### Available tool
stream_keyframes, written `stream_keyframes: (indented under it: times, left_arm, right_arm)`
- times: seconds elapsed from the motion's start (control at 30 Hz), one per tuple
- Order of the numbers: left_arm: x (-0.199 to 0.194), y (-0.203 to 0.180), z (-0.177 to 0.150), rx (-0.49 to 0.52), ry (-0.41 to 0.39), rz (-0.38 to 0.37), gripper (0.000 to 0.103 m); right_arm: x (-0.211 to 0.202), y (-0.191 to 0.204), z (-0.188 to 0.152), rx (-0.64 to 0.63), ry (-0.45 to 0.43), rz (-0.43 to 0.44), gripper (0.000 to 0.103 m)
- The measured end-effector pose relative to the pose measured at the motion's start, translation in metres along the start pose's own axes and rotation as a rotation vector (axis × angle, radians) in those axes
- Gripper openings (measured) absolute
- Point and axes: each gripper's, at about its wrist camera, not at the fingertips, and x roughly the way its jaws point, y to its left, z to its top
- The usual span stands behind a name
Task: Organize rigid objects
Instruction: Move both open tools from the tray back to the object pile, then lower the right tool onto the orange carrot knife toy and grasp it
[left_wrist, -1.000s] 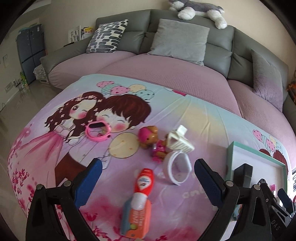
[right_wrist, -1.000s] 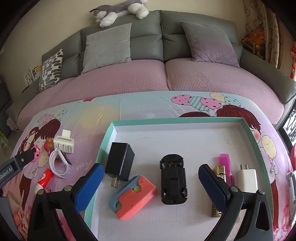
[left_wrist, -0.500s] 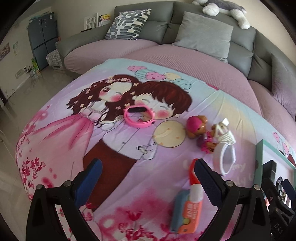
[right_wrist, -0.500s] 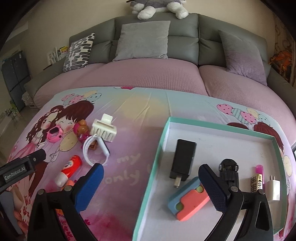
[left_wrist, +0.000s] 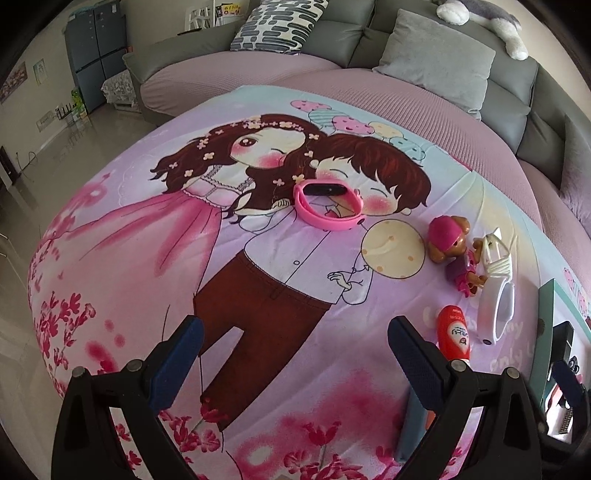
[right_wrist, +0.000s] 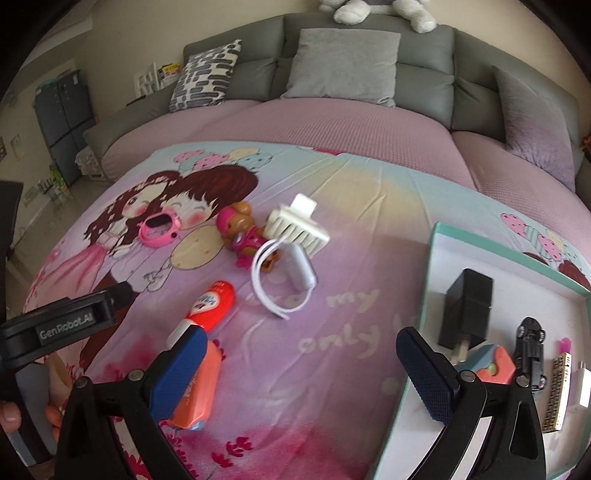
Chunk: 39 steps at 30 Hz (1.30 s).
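Both tools gape wide and empty. The right tool (right_wrist: 299, 365) has swung left off the tray (right_wrist: 430, 266), now facing the red tube (right_wrist: 212, 308) on the counter; the left tool (left_wrist: 295, 358) has turned toward the pink band (left_wrist: 327, 210). Pickups look next.

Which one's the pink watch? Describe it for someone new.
On the cartoon bedsheet, find the printed boy's face. The pink watch lies on his cheek, apart from the toy cluster: a closed pink loop with a dark screen.
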Motion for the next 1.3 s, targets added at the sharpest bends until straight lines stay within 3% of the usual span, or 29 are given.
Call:
stream_keyframes:
  times: [0.23, 0.6, 1.0, 1.3]
  left_arm:
    - [0.016, 0.012, -0.002, -0.035, 0.043, 0.016, 0.100]
    - [0.018, 0.026, -0.001, -0.070, 0.041, 0.036, 0.100]
    - [0.019, 0.028, -0.001, -0.079, 0.045, 0.047, 0.100]
    - [0.019, 0.028, 0.000, -0.075, 0.046, 0.045, 0.100]
  right_arm:
    - [0.012, 0.019, -0.009, -0.034, 0.049, 0.046, 0.103]
    - [0.020, 0.038, -0.015, -0.058, 0.089, 0.090, 0.103]
    - [0.035, 0.044, -0.023, -0.063, 0.139, 0.096, 0.103]
    - [0.039, 0.054, -0.028, -0.111, 0.141, 0.046, 0.103]
